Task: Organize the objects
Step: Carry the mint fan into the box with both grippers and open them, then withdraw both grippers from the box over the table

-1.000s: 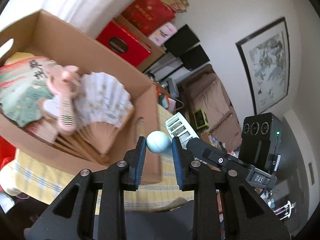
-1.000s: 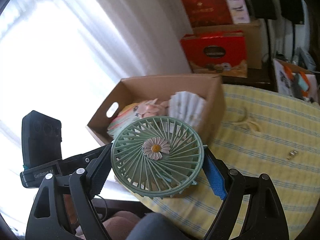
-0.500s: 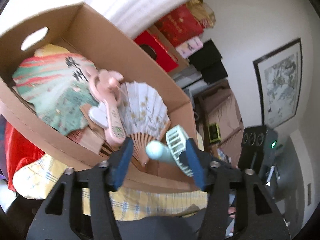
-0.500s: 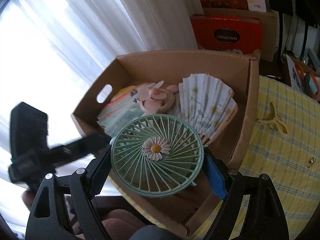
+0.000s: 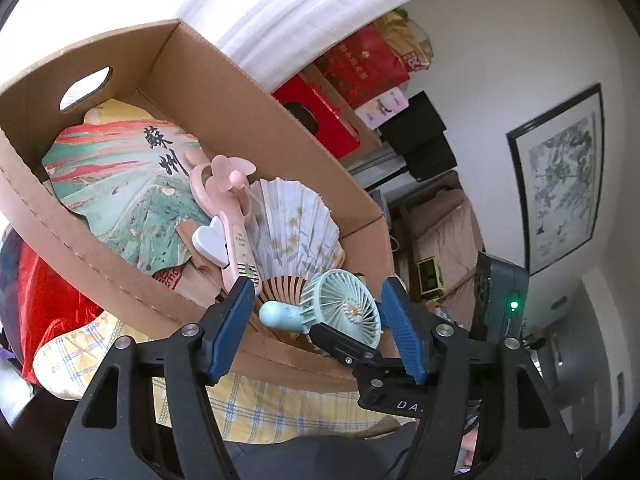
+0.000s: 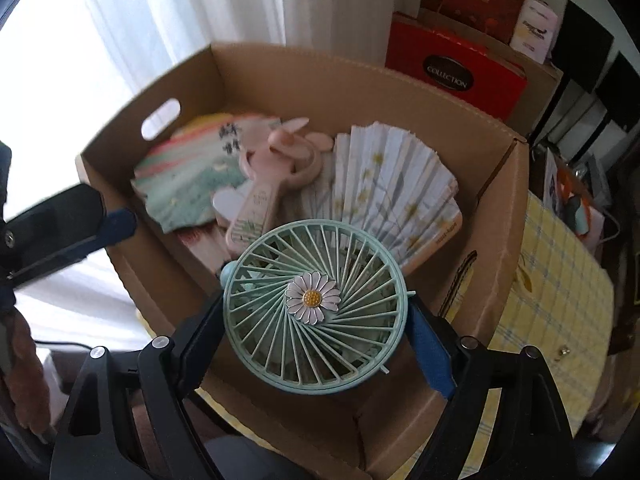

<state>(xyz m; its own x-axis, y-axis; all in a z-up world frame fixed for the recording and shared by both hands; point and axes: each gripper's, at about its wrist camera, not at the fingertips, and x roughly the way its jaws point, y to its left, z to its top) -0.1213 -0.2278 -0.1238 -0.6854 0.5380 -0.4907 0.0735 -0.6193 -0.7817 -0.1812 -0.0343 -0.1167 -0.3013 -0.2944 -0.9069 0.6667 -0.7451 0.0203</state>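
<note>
Window: bright daylight through white sheer curtains (image 6: 192,20) | Wall: pale wall (image 5: 500,60), framed ink painting (image 5: 560,176) hung on it | Worktop: yellow checked cloth (image 6: 560,280) | Storage: red gift boxes (image 6: 452,72) stacked beside the curtains, black boxes (image 5: 420,136) near them | Seating: brown sofa (image 5: 444,232) below the painting

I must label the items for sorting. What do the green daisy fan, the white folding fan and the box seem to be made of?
Green daisy fan: probably moulded plastic, smooth with a slight sheen; thin uniform grille ribs.
White folding fan: seemingly pleated matte paper with printed flowers, on brown ribs, perhaps bamboo or wood.
Box: brown corrugated cardboard, matte; cut handle hole, perforated top edges.
</note>
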